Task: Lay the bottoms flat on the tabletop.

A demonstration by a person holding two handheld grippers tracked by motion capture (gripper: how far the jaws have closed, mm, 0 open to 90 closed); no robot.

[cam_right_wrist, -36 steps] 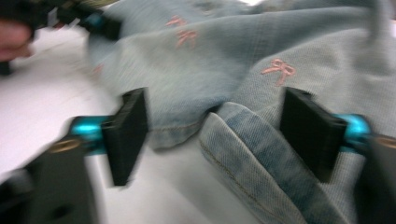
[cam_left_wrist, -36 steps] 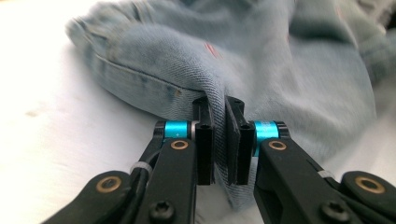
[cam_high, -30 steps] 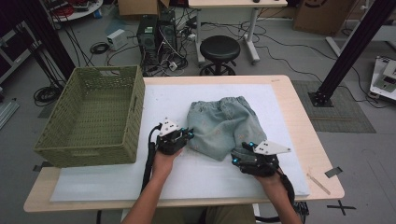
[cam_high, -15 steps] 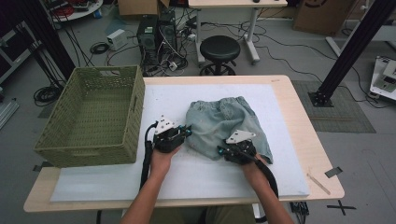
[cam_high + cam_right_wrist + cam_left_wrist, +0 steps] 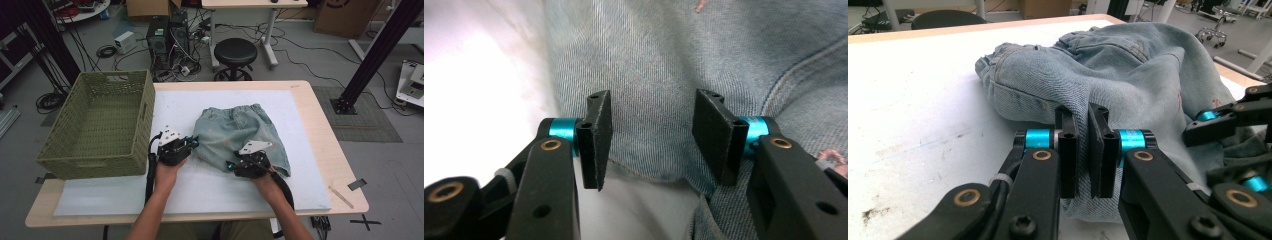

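White padded table [image 5: 200, 200]: left gripper [image 5: 1083, 150] clamps denim shorts [image 5: 240, 132]; right gripper [image 5: 651, 135], jaws just opening and astride the hem, should close squarely.

Shorts [image 5: 704, 65] cut off by frame edges; hem fold hidden between left gripper [image 5: 1083, 150] jaws.

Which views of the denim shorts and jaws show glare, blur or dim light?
High view: dim and even, the shorts soft but readable. Left gripper view: sharp on the denim, with the white table cover bright. Right gripper view: the cover is washed out at upper left, its edges blurred.
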